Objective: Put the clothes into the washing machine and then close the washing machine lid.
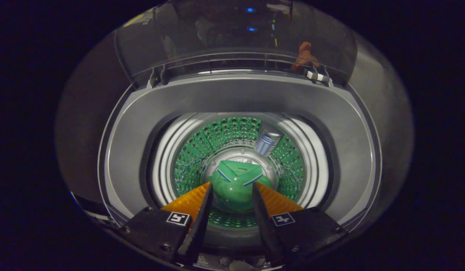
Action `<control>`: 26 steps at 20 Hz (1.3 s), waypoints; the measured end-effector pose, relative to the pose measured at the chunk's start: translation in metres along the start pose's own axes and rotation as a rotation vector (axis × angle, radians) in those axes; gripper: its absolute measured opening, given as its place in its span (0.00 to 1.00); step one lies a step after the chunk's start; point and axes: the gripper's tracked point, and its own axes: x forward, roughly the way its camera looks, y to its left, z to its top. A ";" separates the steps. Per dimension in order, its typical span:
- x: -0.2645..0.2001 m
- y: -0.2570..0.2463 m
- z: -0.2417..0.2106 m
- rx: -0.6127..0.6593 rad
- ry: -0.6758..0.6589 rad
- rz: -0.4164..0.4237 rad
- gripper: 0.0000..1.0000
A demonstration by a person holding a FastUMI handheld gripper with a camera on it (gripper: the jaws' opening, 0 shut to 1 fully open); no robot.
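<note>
I look straight down into a top-loading washing machine with a grey top rim. A folded green polo shirt with a striped collar lies on the drum floor, well below the fingers. My gripper hovers over the drum mouth, open, with nothing between its fingers; the shirt shows through the gap. The transparent lid stands raised beyond the opening, hinged at the back.
The drum wall is perforated metal and reflects the shirt's green. A small lint filter is fixed to the drum wall beyond the shirt. The lid's hinge sits at the back right.
</note>
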 end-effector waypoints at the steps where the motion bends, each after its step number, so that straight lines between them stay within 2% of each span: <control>1: -0.002 -0.001 0.001 -0.006 -0.009 -0.005 0.65; 8: -0.024 -0.004 0.017 -0.102 -0.109 -0.036 0.65; 14: -0.065 -0.001 0.057 -0.173 -0.244 -0.050 0.65; 26: -0.166 0.010 0.155 -0.114 -0.483 0.003 0.65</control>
